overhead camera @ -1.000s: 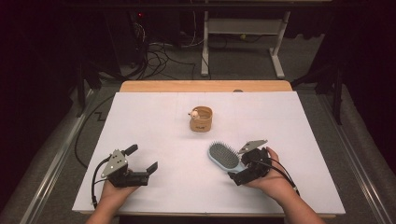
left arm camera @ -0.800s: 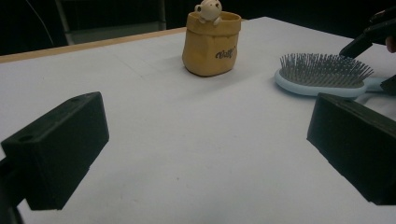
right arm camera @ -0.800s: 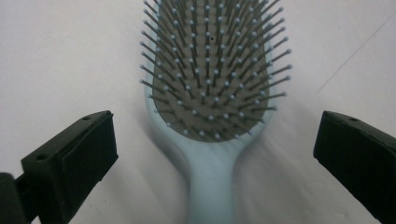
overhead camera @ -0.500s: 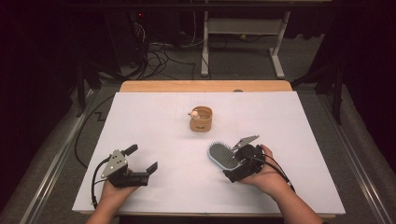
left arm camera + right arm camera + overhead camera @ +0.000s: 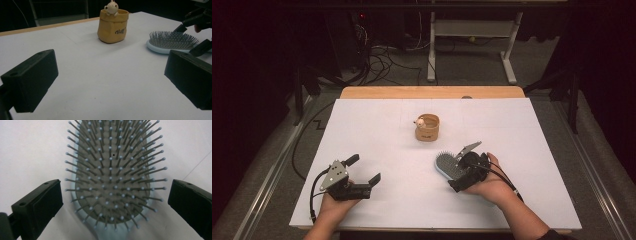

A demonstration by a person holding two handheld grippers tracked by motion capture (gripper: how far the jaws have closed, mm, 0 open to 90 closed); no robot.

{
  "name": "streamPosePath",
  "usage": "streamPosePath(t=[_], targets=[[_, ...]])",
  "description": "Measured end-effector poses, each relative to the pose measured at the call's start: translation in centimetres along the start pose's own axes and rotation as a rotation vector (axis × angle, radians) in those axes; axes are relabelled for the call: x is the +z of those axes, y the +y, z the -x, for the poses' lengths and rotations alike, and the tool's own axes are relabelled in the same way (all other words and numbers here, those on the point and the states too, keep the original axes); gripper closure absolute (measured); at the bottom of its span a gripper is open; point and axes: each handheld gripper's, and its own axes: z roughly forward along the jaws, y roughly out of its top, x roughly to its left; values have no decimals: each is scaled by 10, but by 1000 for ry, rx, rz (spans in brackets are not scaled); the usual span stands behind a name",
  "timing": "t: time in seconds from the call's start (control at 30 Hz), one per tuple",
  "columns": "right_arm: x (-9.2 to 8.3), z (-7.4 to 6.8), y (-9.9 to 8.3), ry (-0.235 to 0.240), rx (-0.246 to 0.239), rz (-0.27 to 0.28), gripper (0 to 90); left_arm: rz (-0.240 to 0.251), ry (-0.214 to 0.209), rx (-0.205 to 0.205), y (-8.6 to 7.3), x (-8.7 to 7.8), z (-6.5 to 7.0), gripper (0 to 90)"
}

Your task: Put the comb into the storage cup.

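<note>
R gripper (image 5: 458,170) jaws wide apart, nothing held, straddling hairbrush (image 5: 112,177); brush long axis runs fwd between them. L gripper (image 5: 362,172) open, idle, well apart.

One hairbrush (image 5: 448,165) lies on the table (image 5: 377,120), and one small tan pot (image 5: 427,128) stands there with one little figure (image 5: 419,121) on its rim. Two grippers are over the table, the left gripper (image 5: 365,170) and the right gripper (image 5: 460,169).

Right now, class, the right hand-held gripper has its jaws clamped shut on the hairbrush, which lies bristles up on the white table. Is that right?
Not quite. The right hand-held gripper stands open, one jaw on either side of the hairbrush; the right gripper view shows gaps on both sides. The brush does lie bristles up on the white table.
</note>
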Motion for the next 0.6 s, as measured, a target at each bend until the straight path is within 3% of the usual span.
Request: streamPosePath(t=[0.6], targets=[[7, 1, 18, -8, -17, -30, 8, -9, -9, 8, 0, 0, 2, 0]])
